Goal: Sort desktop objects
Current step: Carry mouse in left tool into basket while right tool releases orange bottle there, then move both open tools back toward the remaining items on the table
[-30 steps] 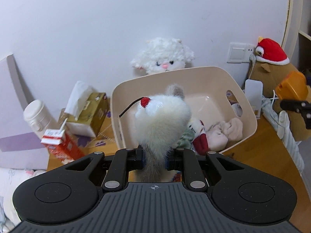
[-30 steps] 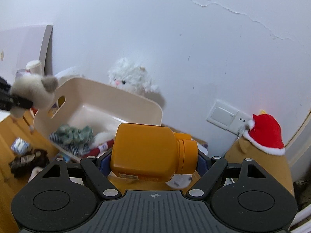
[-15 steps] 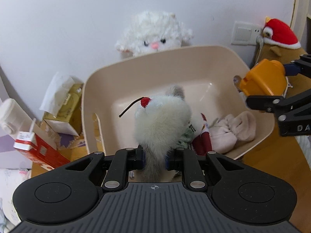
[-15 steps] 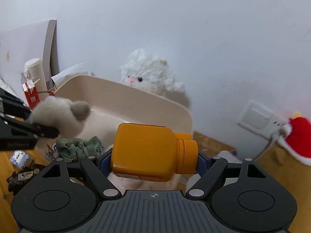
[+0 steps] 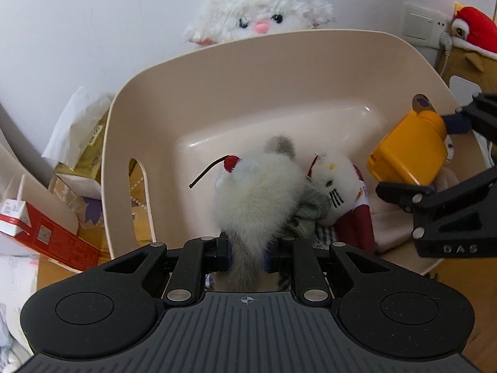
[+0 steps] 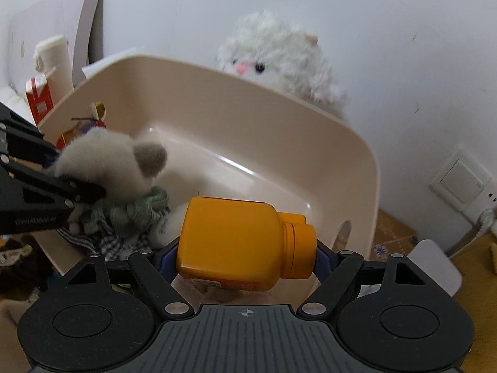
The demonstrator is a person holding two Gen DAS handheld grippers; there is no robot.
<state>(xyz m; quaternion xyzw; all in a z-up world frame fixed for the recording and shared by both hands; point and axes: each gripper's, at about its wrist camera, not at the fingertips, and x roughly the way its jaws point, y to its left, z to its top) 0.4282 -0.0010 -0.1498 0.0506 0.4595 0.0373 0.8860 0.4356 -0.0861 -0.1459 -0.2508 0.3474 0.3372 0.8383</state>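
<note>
Sorting is well along: the beige bin [image 5: 217,62] already holds one white kitten doll [image 5: 334,183] and some cloth, while the left gripper [image 5: 247,248], jaws clamped on one furry plush [image 5: 257,192], and the right gripper [image 6: 245,255], squeezing one orange bottle [image 6: 236,242] at three o'clock, hover over it, both unreleased.

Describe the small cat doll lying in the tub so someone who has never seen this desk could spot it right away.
Find the big beige tub in front of the fluffy white sheep toy. At its near side sits a heap of soft things, and the cat doll lies there beside a green cloth. It alone has a white face with black whiskers and dark red clothing.
</note>
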